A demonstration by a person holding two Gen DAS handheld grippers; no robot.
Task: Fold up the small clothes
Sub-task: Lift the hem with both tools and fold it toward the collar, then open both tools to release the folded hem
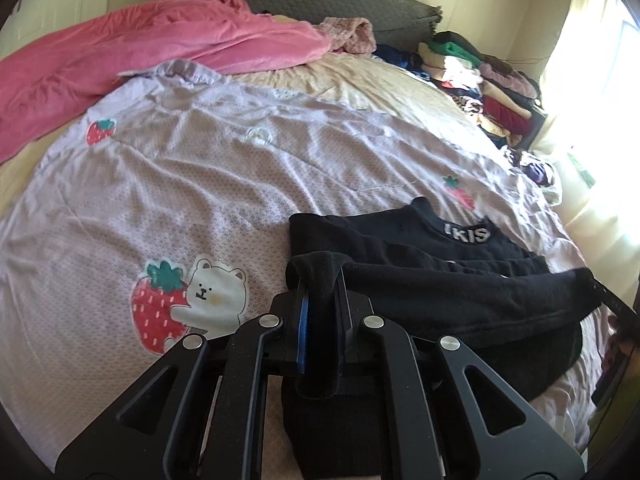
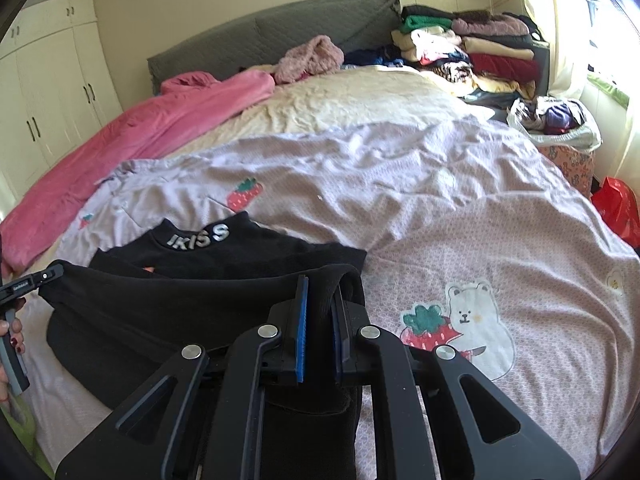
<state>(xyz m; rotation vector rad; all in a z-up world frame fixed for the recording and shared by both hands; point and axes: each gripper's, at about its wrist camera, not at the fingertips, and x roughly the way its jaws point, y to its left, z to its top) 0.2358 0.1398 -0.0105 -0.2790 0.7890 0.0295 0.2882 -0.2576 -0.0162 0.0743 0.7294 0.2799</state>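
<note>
Sunlight from a window falls on a wide bed covered by a lilac quilt [image 1: 224,184] with strawberry and white bear [image 2: 476,320] prints. Beyond both grippers, at the far side of the bed, a pink blanket [image 1: 132,60] lies crumpled in front of a grey headboard [image 2: 256,44], and a pile of folded clothes [image 2: 472,52] stands in the far corner near the window. White wardrobe doors [image 2: 52,92] are seen far to the left of the right gripper.

On the quilt lies a black garment [image 1: 420,252] with the white letters "IKISS" on its collar band. Its far part lies flat just ahead of the two grippers, and its near hem is lifted up and stretched between them.

The left gripper [image 1: 320,292] is clenched on one end of this hem; the black cloth is pinched between its blue pads and wraps over the fingertips. The right gripper [image 2: 320,304] grasps the other end of the same hem, with cloth folded over the tip of its right finger. In the right wrist view, the left gripper appears at the far left edge, held by a hand with dark red nails [image 2: 10,344].
</note>
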